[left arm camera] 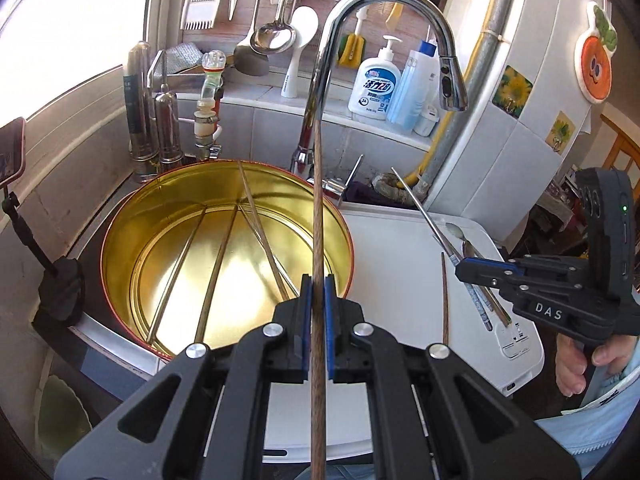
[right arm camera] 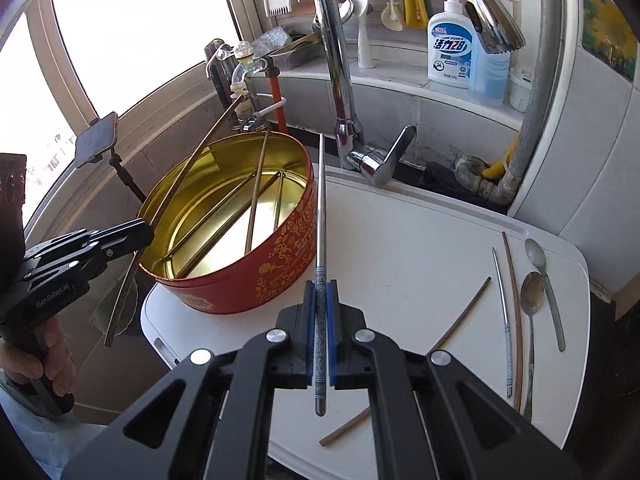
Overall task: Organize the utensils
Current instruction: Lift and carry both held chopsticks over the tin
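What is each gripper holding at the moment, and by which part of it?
The left gripper is shut on a wooden chopstick, low on its shaft. The right gripper is shut on a metal chopstick, by its patterned handle end.

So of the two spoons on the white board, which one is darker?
The brownish metal spoon, nearer the chopsticks. The other spoon beside it, toward the board's edge, has a pale grey bowl and a greenish handle.

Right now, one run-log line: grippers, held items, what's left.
left gripper: shut on wooden chopstick | right gripper: shut on metal chopstick | tin: holds chopsticks | white board: chopsticks, two spoons left
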Motion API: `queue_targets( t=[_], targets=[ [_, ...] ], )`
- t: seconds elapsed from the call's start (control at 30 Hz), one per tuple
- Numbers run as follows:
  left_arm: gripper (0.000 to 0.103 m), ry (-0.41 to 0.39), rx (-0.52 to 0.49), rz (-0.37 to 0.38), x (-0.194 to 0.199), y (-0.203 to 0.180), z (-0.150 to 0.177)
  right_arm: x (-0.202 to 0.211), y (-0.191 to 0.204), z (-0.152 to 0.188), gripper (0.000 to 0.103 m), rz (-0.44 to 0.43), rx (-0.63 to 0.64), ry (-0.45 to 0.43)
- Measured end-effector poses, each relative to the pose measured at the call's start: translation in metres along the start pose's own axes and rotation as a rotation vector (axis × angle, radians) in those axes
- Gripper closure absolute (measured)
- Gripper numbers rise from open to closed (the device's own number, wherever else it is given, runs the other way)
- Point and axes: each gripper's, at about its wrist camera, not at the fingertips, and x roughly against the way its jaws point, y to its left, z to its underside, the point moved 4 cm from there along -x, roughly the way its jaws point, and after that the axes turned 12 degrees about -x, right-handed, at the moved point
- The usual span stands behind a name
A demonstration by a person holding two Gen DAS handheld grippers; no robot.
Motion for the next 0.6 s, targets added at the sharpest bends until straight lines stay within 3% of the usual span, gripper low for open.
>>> queue_targets(
  t=[0.2,0.37,0.6],
  targets=[
    [0.097,-0.031,0.049,-0.026,0.011,0.044,0.003,-0.021,0.046,-0.019,0.097,-0.063,0.026,0.015],
    [0.097,-0.048,0.086,-0.023,0.010,0.076,-0.006,-0.042,0.077,-0.036,0.097,-0.077,0.030,0.035],
    [0.097,-0.055,0.064,0.012,-0.004,0.097,-0.020,-0.062,0.102,-0.057,0.097,-0.065,0.035,0.034]
  ],
)
